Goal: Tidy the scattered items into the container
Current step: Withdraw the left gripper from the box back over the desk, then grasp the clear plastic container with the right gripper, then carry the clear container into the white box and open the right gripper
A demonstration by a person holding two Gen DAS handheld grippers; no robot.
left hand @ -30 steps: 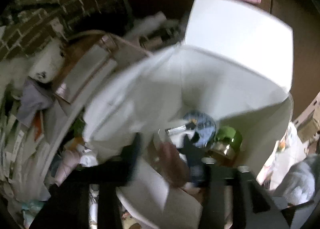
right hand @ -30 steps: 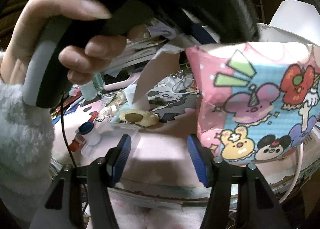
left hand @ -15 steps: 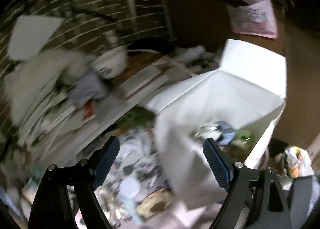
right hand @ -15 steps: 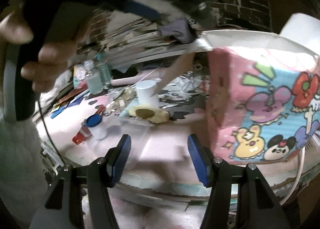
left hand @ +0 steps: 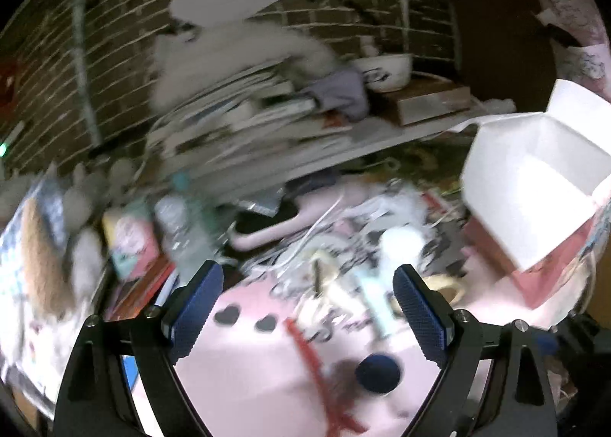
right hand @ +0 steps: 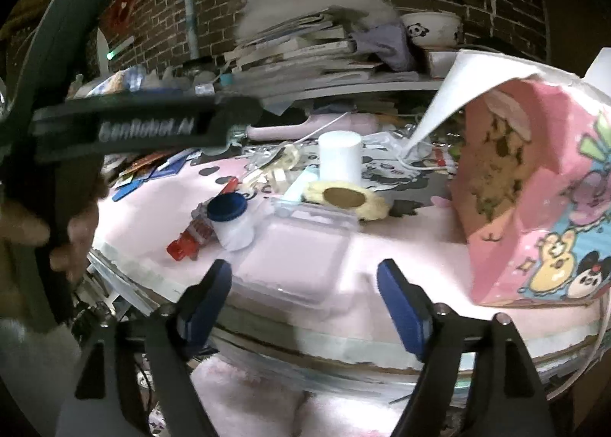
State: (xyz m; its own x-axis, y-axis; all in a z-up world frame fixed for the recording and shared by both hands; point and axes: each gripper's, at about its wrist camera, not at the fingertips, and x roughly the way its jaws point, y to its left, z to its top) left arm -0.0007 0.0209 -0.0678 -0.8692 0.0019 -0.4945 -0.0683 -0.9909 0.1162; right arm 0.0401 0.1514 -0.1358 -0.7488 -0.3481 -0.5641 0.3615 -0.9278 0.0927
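A pink cartoon-printed box [right hand: 550,215] with white flaps stands on the pink mat at the right; its white inside [left hand: 534,185] shows in the left wrist view. Scattered on the mat lie a small white bottle with a blue cap [right hand: 231,219], a red clip [right hand: 189,242], a clear plastic case [right hand: 298,250], a yellow round puff [right hand: 343,198] and a white cup [right hand: 340,160]. My left gripper [left hand: 307,316] hangs open above the blue cap [left hand: 377,378] and red clip [left hand: 313,353]. My right gripper [right hand: 305,305] is open at the table's front edge, before the clear case.
A shelf behind carries stacked books [right hand: 305,47], a grey cloth [right hand: 385,44] and a panda bowl [right hand: 431,28] against a brick wall. A pink handled item and white cables [left hand: 290,223] lie at the mat's back. A hand [right hand: 72,242] holds the left gripper's body at the left.
My left gripper has swung away from over the box, leftwards and down, and now faces the scattered items on the mat. It opened earlier and stays open. The right gripper has barely moved.
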